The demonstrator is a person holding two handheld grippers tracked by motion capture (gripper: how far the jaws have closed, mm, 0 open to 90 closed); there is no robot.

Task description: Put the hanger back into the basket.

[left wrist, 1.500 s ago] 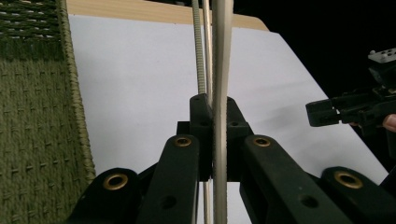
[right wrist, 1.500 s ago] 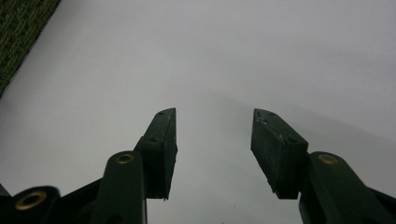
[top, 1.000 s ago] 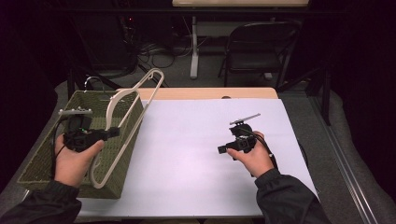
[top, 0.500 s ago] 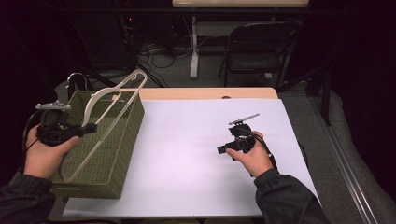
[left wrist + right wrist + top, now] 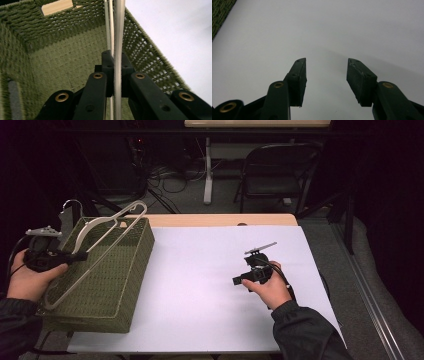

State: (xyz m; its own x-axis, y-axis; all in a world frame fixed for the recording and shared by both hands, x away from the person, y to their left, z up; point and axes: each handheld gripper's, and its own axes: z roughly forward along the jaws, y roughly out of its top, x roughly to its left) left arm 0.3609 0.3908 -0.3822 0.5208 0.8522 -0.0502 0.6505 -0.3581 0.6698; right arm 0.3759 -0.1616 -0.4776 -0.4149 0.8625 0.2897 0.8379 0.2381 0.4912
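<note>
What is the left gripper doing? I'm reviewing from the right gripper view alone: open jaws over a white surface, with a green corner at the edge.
Observer: The left gripper is shut on a thin bar of a white clothes hanger.
Operator: And that green corner?
Observer: It belongs to a green woven basket at the table's left side. The hanger slants along its open top.
Operator: Is the whole hanger inside it?
Observer: No, its metal hook rises past the basket's far-left corner.
Operator: How close is my gripper to the basket?
Observer: The right gripper is well apart from it, low over the white sheet, with nothing between its jaws.
</note>
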